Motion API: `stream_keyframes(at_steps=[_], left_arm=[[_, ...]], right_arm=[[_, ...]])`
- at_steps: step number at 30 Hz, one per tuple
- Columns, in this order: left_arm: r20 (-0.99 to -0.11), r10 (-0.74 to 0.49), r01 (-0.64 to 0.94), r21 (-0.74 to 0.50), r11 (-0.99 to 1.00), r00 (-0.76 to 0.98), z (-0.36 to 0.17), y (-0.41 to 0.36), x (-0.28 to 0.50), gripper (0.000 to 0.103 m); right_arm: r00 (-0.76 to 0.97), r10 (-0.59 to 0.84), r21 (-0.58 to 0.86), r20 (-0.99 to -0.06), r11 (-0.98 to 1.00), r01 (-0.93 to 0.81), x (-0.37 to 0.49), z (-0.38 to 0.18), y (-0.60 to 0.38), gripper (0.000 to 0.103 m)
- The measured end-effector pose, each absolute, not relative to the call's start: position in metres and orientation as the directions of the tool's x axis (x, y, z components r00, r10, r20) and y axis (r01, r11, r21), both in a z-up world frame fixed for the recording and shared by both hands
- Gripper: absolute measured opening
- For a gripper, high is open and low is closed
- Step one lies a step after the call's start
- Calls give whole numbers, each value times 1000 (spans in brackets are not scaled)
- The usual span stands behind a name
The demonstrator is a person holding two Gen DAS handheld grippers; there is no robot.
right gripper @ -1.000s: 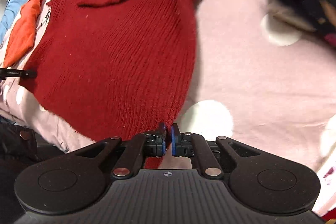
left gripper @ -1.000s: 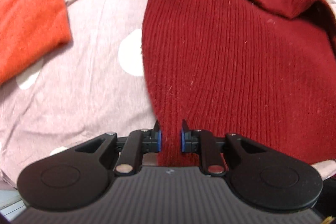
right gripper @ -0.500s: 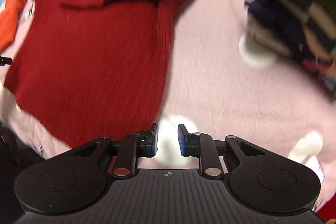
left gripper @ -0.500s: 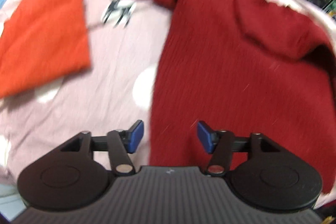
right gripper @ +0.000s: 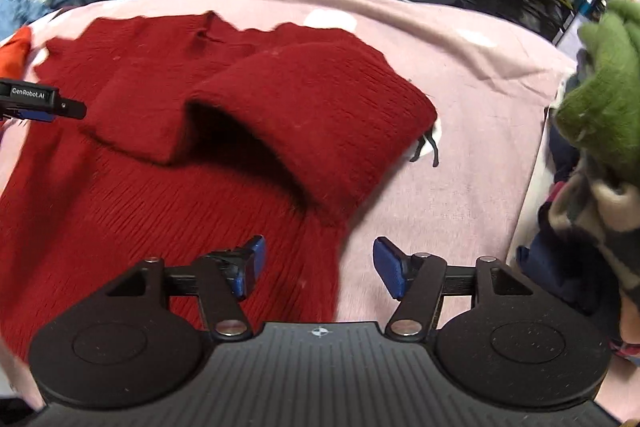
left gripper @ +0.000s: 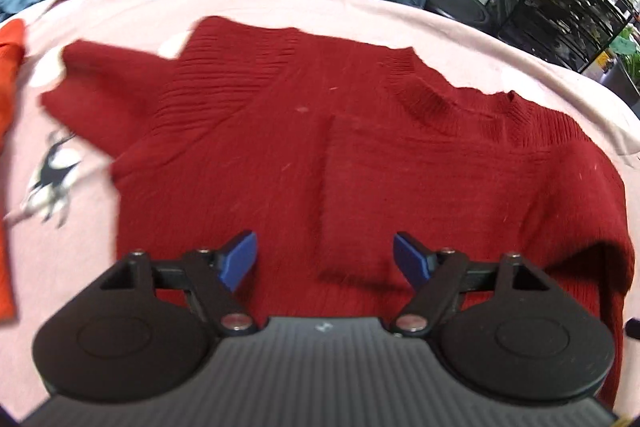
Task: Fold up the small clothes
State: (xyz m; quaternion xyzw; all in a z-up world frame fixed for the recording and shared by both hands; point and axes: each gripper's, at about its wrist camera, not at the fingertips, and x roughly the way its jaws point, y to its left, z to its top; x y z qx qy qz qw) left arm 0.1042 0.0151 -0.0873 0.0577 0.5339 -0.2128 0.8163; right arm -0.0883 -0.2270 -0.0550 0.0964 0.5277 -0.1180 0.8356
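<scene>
Both grippers (left gripper: 324,259) (right gripper: 318,267) opening, tilted downward.

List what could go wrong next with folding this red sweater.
1. The right sleeve arches loosely over the red sweater with a dark hollow beneath; it may slump or leave a lumpy fold.
2. The other sleeve sticks out sideways on the pink blanket, so the fold may end up uneven.
3. Both tongs, left and right, are opening and empty, so nothing pins the sweater.
</scene>
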Motion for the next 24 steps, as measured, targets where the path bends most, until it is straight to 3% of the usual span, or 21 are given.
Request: stream_keyframes(at_steps=[3, 5, 6, 8, 9, 10, 12, 17, 24], left_arm=[[-913, -247, 437, -87, 895, 324, -102, -10, 115, 78], [-925, -213, 447, -53, 893, 315, -113, -23, 116, 71], [-926, -218, 455, -57, 888, 309, -117, -28, 114, 60], [-927, -230, 470, -68, 880, 297, -120, -35, 111, 42], [-921, -241, 485, -67, 872, 307, -119, -39, 107, 32], [-915, -247, 501, -59, 863, 319, -117, -42, 105, 22], [-900, -260, 531, -39, 847, 349, -106, -45, 101, 16], [-836, -291, 463, -50, 885, 465, -64, -24, 105, 15], [-868, -130, 417, 95, 904, 480, -87, 7, 125, 12]], right_arm=[[414, -73, 77, -908, 939, 334, -84, -64, -236, 98], [400, -65, 90, -914, 930, 357, -81, -73, -237, 95], [399, -57, 102, -915, 925, 366, -79, -75, -239, 88], [413, -33, 142, -910, 911, 387, -78, -79, -243, 72], [422, -31, 152, -906, 907, 393, -79, -80, -245, 45], [423, -45, 143, -905, 905, 401, -80, -81, -247, 32], [441, -53, 149, -896, 899, 412, -84, -78, -251, 28], [465, -148, 53, -873, 918, 393, -105, -60, -253, 20], [416, -144, 66, -898, 890, 451, -119, -75, -266, 19]])
